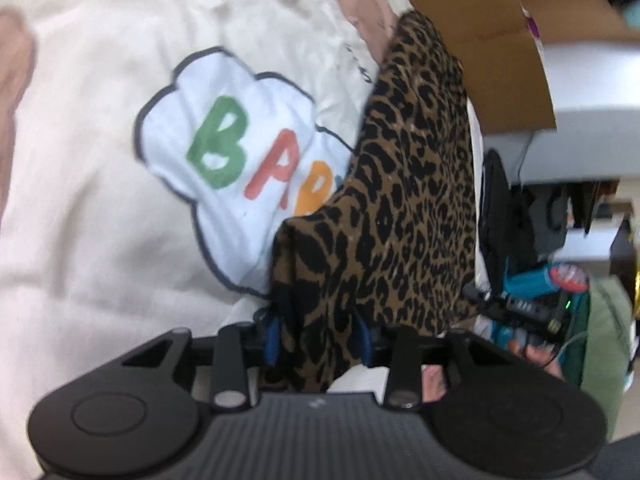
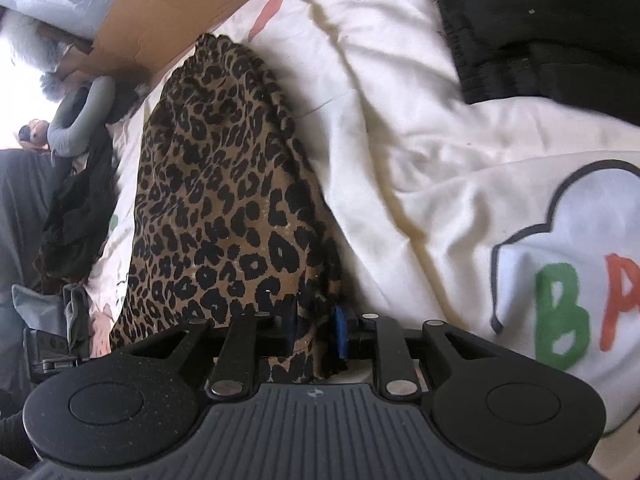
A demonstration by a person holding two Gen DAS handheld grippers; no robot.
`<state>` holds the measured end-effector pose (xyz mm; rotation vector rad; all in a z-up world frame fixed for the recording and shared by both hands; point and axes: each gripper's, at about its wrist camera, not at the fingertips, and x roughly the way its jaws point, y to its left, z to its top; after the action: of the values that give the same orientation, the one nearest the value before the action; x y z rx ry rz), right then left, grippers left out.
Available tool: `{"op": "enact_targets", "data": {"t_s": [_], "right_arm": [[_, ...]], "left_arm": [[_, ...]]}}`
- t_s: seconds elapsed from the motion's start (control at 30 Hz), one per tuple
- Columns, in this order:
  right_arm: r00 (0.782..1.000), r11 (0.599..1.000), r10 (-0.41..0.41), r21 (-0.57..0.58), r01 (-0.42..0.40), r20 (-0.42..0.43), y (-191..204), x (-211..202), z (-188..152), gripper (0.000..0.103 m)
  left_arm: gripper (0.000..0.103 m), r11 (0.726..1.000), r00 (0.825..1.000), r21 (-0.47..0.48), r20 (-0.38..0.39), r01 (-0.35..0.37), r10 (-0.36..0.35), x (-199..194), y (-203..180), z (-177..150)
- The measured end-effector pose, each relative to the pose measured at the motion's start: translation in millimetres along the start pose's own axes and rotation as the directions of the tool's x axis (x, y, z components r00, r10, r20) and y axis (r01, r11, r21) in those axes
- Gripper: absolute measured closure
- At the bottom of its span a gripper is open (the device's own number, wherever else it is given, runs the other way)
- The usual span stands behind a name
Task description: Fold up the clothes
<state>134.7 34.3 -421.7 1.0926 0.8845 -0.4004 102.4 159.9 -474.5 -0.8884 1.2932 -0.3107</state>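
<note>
Leopard-spotted brown and black cloth (image 1: pixel 404 184) lay on the cream bedsheet with the cloud picture (image 1: pixel 100 128), near its cardboard-side edge. You had both ends between slightly open jaws, left gripper (image 1: pixel 318 342) and right gripper (image 2: pixel 316 334), probably letting go so the fold stayed flat.

Each hand-held gripper, left (image 1: pixel 318 338) and right (image 2: pixel 316 332), has a matte black body: a ribbed grey centre plate, round raised discs either side, two black link bars with silver rivets, and blue pads (image 1: pixel 273 338) on its fingers.
</note>
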Motion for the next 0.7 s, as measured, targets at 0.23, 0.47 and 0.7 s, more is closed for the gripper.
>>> {"op": "enact_targets", "data": {"t_s": [0.23,0.47,0.7], "right_arm": [[1.000,0.999,-0.003,-0.037,0.002,-0.013,3.5,0.4,0.4,0.098],[0.999,0.997,0.026,-0.076,-0.030,-0.045,25.0,-12.0,-2.1,0.099],[0.990,0.992,0.119,-0.026,-0.122,-0.082,31.9,-14.7,-13.3,0.099]], "left_arm": [[0.097,1.000,1.000,0.003,-0.019,-0.003,0.003,-4.3,-5.3,1.0],[0.098,0.999,0.999,0.048,0.025,0.025,-0.026,-45.0,-23.2,7.6],[0.098,0.995,0.999,0.103,0.040,-0.005,0.001,-71.0,-29.7,25.4]]}}
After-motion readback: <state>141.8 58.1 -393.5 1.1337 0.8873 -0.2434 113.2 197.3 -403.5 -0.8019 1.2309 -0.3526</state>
